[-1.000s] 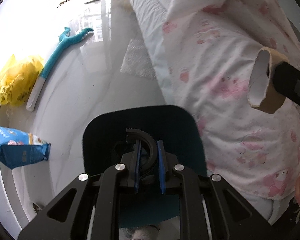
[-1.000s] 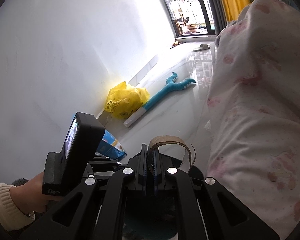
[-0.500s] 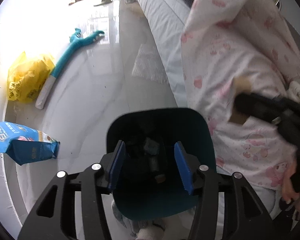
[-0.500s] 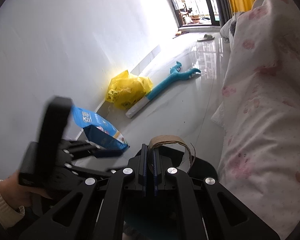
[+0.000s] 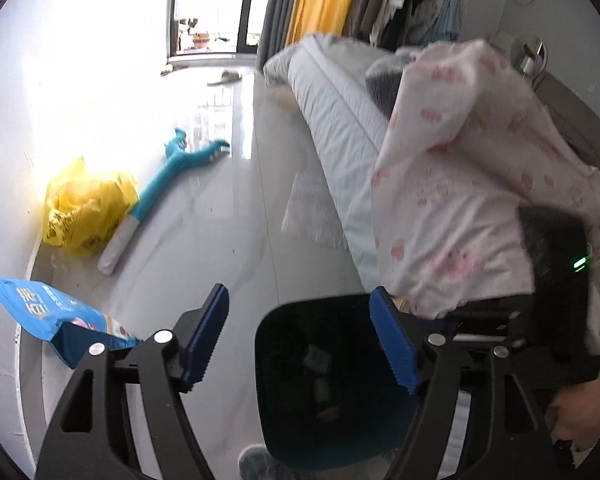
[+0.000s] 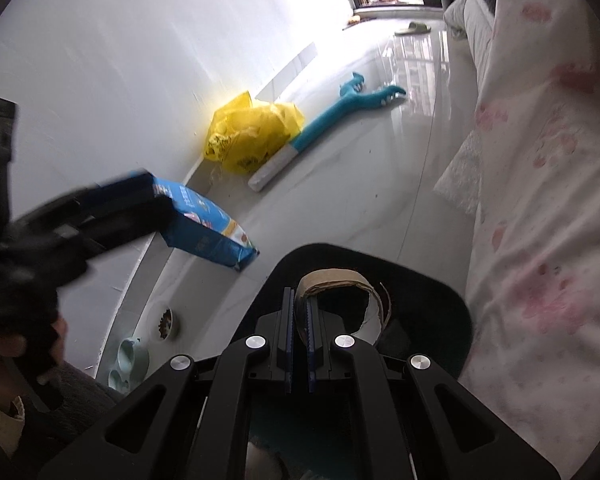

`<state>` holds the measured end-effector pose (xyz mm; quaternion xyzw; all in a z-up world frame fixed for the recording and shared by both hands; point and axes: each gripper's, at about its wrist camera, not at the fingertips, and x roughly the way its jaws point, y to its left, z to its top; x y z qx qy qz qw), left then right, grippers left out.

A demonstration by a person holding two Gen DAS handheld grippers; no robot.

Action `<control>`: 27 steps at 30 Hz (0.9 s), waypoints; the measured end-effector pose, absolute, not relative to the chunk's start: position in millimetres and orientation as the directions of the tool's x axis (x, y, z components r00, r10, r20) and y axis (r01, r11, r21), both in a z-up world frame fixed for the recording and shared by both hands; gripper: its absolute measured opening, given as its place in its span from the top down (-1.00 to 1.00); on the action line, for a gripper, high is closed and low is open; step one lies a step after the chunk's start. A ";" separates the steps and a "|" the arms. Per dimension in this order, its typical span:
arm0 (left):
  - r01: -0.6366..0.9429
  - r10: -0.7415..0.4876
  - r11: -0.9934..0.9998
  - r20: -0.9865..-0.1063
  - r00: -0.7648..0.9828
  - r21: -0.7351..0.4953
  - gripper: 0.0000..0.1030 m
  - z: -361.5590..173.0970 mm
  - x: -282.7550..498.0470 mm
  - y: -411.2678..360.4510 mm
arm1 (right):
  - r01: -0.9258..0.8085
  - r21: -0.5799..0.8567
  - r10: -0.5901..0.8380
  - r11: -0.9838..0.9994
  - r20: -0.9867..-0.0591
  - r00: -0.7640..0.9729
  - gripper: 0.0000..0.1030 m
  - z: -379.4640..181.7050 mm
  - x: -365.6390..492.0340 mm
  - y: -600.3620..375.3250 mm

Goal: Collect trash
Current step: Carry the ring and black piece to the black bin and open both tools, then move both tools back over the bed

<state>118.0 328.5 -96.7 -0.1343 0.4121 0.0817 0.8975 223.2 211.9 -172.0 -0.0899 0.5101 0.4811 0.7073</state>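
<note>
A bedroom floor is stretching toward a sunlit balcony door, with a bed and its pink-printed quilt filling the right side of the left wrist view. Below both cameras, a dark teal trash bin is sitting open on the floor, with a few dark scraps lying inside. Along the wall, a yellow plastic bag, a teal long-handled tool and a blue snack bag are lying untouched.

The left gripper is now hanging over the bin with its jaws spread wide and holding nothing; a second ago they were pressed on a dark curved scrap, and half a second ago they were already parted above the bin. That piece appears to have dropped in, so one item is judged collected.

The right gripper is keeping its jaws pinched on the wall of a cardboard roll, as it was a second ago. The roll is now hovering directly over the bin's mouth, closer above it than before. Releasing it looks like the next step, after which the litter by the wall would remain to be gathered.
</note>
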 end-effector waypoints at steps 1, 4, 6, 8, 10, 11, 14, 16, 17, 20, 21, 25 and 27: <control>-0.256 0.042 0.951 -0.751 0.659 -0.171 -0.50 -93.2 116.7 328.7 | -0.771 0.367 0.584 0.521 -0.811 0.008 0.89 -175.3 222.9 213.5; -0.253 0.057 0.953 -0.723 0.688 -0.166 -0.56 -84.0 112.3 328.6 | -0.769 0.371 0.571 0.521 -0.821 -0.009 0.89 -180.5 218.2 217.1; -0.252 0.060 0.953 -0.706 0.706 -0.171 -0.56 -78.8 111.3 329.7 | -0.771 0.367 0.556 0.521 -0.831 -0.020 0.89 -185.7 215.4 220.0; -0.248 0.059 0.952 -0.686 0.726 -0.180 -0.56 -72.5 110.4 330.0 | -0.772 0.360 0.533 0.523 -0.845 -0.033 0.89 -191.5 213.5 221.3; -0.246 0.066 0.952 -0.665 0.744 -0.180 -0.57 -65.1 108.6 329.1 | -0.772 0.359 0.513 0.525 -0.857 -0.050 0.89 -196.3 209.8 220.3; -0.243 0.071 0.954 -0.653 0.754 -0.178 -0.57 -61.0 108.3 327.5 | -0.772 0.358 0.504 0.525 -0.862 -0.056 0.89 -198.3 207.9 219.9; -0.232 0.077 0.957 -0.620 0.781 -0.173 -0.59 -51.6 106.8 321.9 | -0.775 0.365 0.485 0.515 -0.870 -0.087 0.89 -201.9 203.5 220.3; -0.224 0.081 0.961 -0.602 0.794 -0.165 -0.59 -46.6 105.9 318.5 | -0.778 0.361 0.476 0.514 -0.875 -0.092 0.89 -201.9 200.0 219.5; -0.220 0.085 0.962 -0.594 0.800 -0.159 -0.59 -44.5 105.6 317.0 | -0.778 0.361 0.472 0.514 -0.876 -0.094 0.87 -202.2 199.1 218.9; -0.214 0.088 0.965 -0.578 0.811 -0.154 -0.60 -40.6 106.2 313.1 | -0.781 0.354 0.467 0.515 -0.880 -0.091 0.59 -200.1 196.0 216.4; -0.214 0.087 0.964 -0.575 0.813 -0.156 -0.60 -39.7 107.2 312.5 | -0.781 0.352 0.466 0.516 -0.881 -0.089 0.46 -199.5 195.5 215.3; -0.214 0.087 0.963 -0.559 0.825 -0.165 -0.60 -33.4 106.8 309.6 | -0.784 0.350 0.472 0.512 -0.877 -0.083 0.18 -195.2 190.9 208.3; -0.214 0.088 0.962 -0.549 0.831 -0.170 -0.60 -29.6 107.7 306.9 | -0.784 0.354 0.477 0.510 -0.875 -0.084 0.18 -192.9 189.9 205.4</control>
